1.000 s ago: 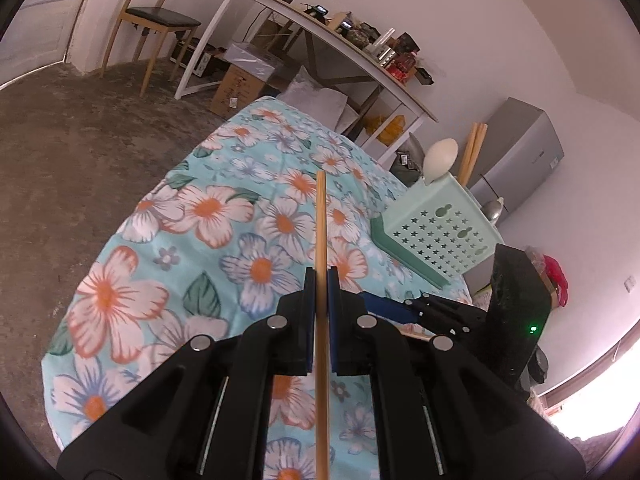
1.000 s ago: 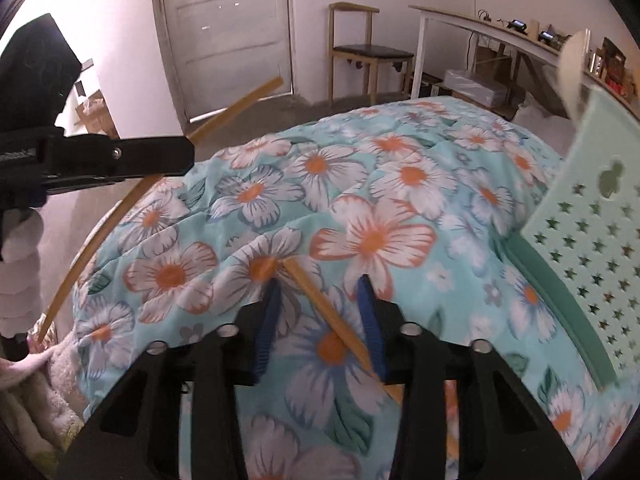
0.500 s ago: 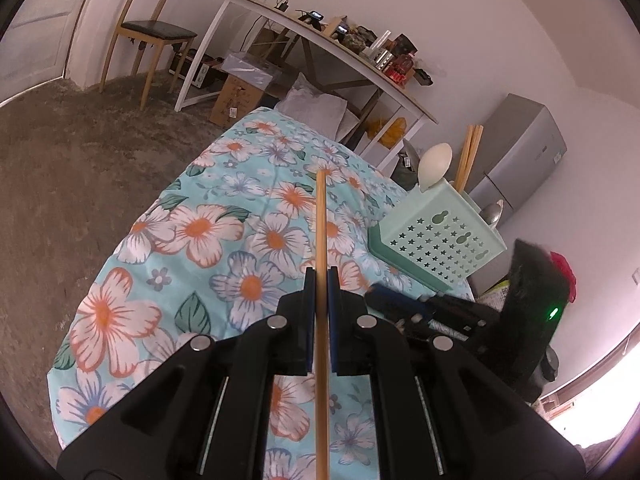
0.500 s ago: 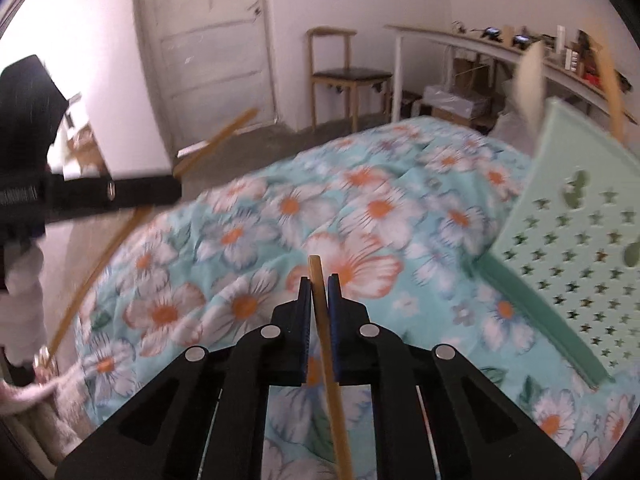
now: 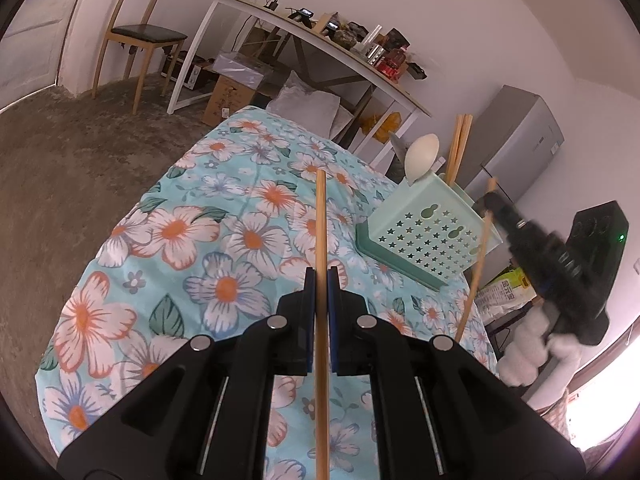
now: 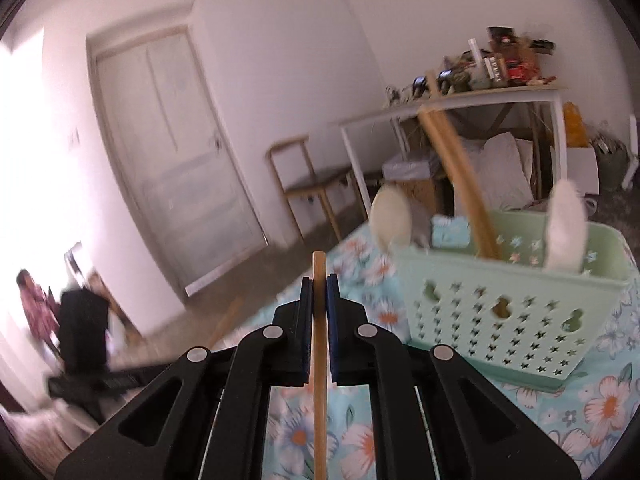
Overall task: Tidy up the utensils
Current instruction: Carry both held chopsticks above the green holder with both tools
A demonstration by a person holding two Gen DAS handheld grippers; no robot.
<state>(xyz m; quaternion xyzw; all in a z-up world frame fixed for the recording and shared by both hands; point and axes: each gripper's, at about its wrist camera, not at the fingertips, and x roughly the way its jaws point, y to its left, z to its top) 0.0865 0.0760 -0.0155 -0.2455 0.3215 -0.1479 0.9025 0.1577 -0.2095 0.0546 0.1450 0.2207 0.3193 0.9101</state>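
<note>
Left tongs [image 5: 319, 280] clamped on slim round wooden chopstick [image 5: 321, 220]; right tongs [image 6: 319, 288] likewise on another chopstick [image 6: 319, 276]; star-perforated mint plastic basket [image 6: 500, 300] on floral quilt [image 5: 200, 248].

Floral bedspread [image 5: 224, 240] (turquoise) carries mint perforated basket [image 5: 428, 236].

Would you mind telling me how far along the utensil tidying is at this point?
Done: a pair of chopsticks and two pale spoons already stand in the green basket. In hand: the left tongs and right tongs each clamp one chopstick. Left: dropping both into the basket.
</note>
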